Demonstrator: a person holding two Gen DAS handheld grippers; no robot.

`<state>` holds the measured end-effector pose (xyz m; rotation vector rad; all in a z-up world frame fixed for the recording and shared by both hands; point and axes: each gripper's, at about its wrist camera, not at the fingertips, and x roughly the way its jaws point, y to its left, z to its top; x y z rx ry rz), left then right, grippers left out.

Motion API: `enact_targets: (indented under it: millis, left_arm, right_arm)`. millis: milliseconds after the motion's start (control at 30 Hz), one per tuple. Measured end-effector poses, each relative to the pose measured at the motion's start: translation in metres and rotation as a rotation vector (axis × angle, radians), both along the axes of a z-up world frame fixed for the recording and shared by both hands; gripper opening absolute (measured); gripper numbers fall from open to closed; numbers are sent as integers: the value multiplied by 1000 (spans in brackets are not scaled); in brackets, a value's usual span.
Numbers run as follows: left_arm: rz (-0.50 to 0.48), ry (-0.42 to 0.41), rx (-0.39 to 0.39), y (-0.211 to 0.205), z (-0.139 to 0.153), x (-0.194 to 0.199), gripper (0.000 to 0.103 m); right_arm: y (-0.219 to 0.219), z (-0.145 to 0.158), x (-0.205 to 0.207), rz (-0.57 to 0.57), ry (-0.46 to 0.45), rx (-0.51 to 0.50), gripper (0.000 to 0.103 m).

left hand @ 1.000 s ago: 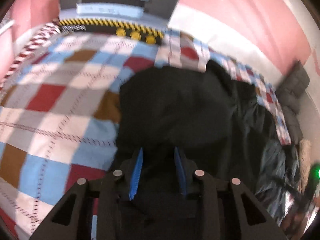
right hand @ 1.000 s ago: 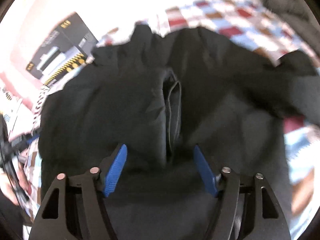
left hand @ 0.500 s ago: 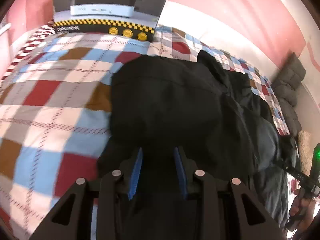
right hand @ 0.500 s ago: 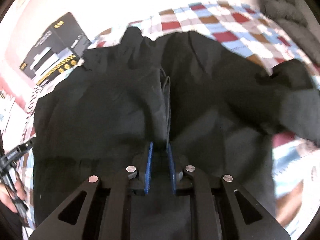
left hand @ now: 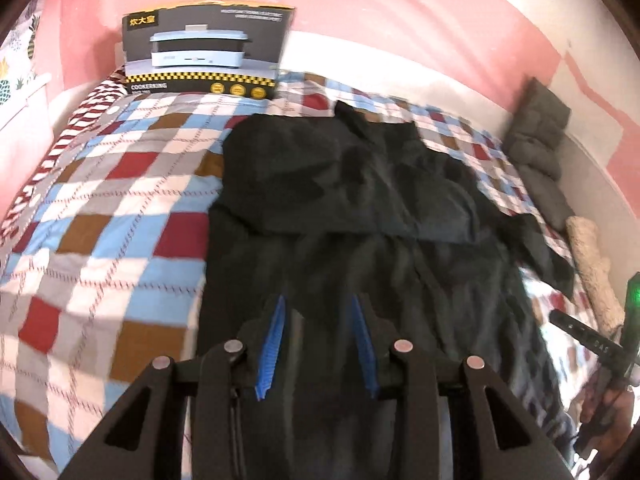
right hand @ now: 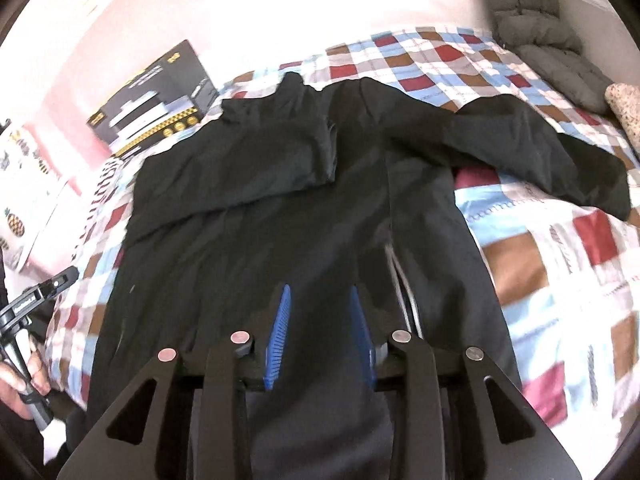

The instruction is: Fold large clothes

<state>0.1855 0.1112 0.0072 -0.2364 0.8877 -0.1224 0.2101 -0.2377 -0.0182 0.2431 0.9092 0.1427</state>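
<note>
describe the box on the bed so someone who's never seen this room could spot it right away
Find the checked bedspread against the pink wall. At its far edge, beyond the black garment, a box stands propped against that wall. It alone is dark and printed, showing a pale blue cooker above a yellow-black stripe.

Fisheye bending at edges, blown-out wall [right hand: 280,8] glare, motion blur, dark vignette corners

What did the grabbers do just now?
The right gripper pinched shut over the black jacket half a second ago; now its jaws are apart, empty, farther back. The left gripper also backed away. The box and checked blanket stayed put.
</note>
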Motion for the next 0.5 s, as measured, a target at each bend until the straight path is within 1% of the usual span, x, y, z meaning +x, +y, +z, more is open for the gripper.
enact_targets:
  millis: [67, 200, 333, 433, 500]
  left_arm:
    - [-6, 3, -9, -10, 5, -15, 40]
    - [-21, 7, -26, -25, 13, -40, 40]
    - [-48, -3, -28, -39, 22, -60, 40]
    - [-71, -9, -16, -51, 27, -71, 42]
    - [-80, -15, -12, -57, 29, -77, 42]
  right_arm:
    - [4, 9, -14, 11, -15, -5, 32]
    - [11, 22, -35, 27, -49, -44, 37]
    - [14, 32, -54, 35, -79, -56, 39]
    - [9, 33, -65, 22, -87, -51, 45]
    - [6, 33, -71, 11, -89, -47, 52]
